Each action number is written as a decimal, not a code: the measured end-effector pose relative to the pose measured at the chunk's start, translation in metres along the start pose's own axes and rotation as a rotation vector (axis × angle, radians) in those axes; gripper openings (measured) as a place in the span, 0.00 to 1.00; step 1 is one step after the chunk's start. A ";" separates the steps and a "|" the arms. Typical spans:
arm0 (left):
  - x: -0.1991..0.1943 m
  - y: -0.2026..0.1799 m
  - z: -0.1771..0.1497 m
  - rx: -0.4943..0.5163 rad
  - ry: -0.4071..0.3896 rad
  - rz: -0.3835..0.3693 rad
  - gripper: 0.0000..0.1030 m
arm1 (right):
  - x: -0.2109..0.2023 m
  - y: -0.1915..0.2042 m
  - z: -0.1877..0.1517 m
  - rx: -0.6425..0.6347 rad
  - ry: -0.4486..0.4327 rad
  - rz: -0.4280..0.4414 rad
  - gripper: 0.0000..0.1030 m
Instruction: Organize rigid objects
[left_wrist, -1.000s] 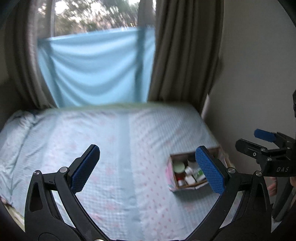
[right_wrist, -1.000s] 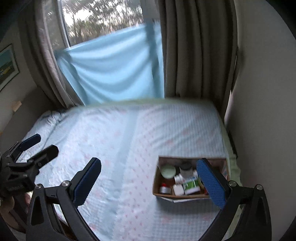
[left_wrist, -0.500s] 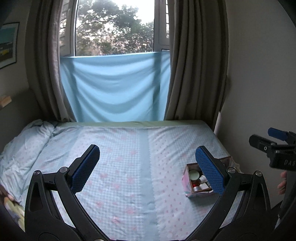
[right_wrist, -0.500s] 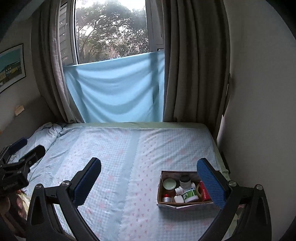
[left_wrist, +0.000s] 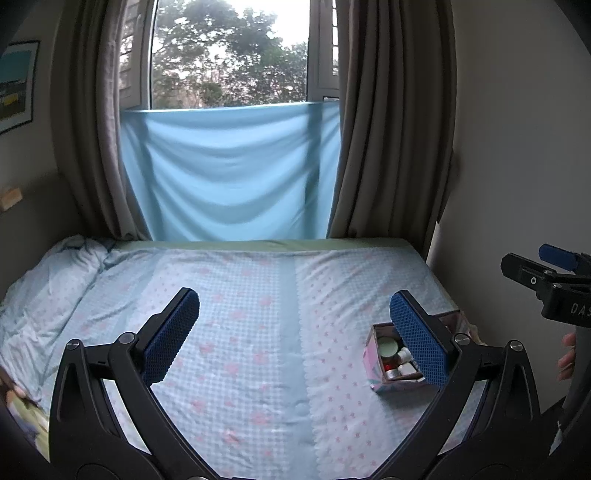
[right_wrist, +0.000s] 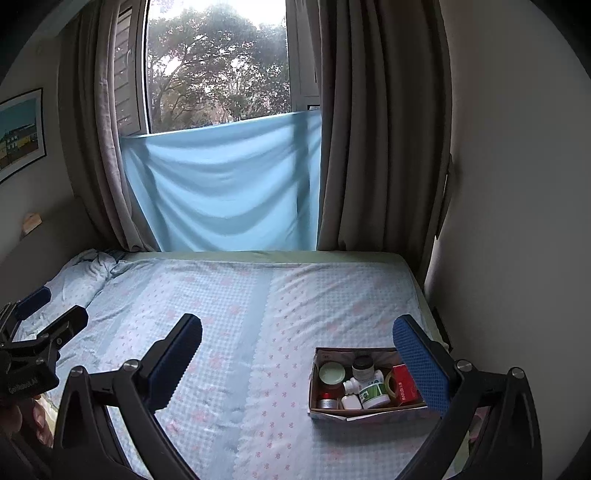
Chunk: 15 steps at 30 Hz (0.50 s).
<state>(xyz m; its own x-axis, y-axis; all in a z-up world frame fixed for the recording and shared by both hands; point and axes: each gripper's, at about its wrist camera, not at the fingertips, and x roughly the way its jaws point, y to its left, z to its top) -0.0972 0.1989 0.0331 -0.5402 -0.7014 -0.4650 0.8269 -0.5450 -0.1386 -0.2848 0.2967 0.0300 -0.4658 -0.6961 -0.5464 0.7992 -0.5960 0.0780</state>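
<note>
Box (right_wrist: 369, 382) of small jars and bottles stands on the bed (right_wrist: 236, 317) near its right edge, sharper than a second ago, while the left gripper (left_wrist: 293, 332) and right gripper (right_wrist: 295, 350) stay wide open and empty.

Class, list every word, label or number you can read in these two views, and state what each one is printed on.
"DAS", cut off at the frame edge: on the right tongs body, left wrist view.
White lettering on the left tongs body, right wrist view: too blurred to read.
Labels on the red packet and green-labelled bottle in the box: too small to read.
</note>
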 end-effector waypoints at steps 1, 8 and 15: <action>0.000 0.000 0.000 0.002 0.000 0.001 1.00 | 0.000 0.000 0.000 0.000 0.000 0.000 1.00; 0.002 -0.001 -0.001 0.001 0.001 0.006 1.00 | 0.001 0.000 0.001 -0.001 0.003 -0.002 1.00; 0.005 -0.001 0.001 0.002 -0.002 0.010 1.00 | 0.005 -0.002 0.002 0.000 0.008 -0.004 1.00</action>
<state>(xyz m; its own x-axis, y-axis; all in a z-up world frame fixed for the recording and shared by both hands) -0.1014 0.1954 0.0316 -0.5323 -0.7079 -0.4643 0.8319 -0.5391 -0.1318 -0.2896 0.2936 0.0290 -0.4659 -0.6905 -0.5533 0.7973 -0.5987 0.0759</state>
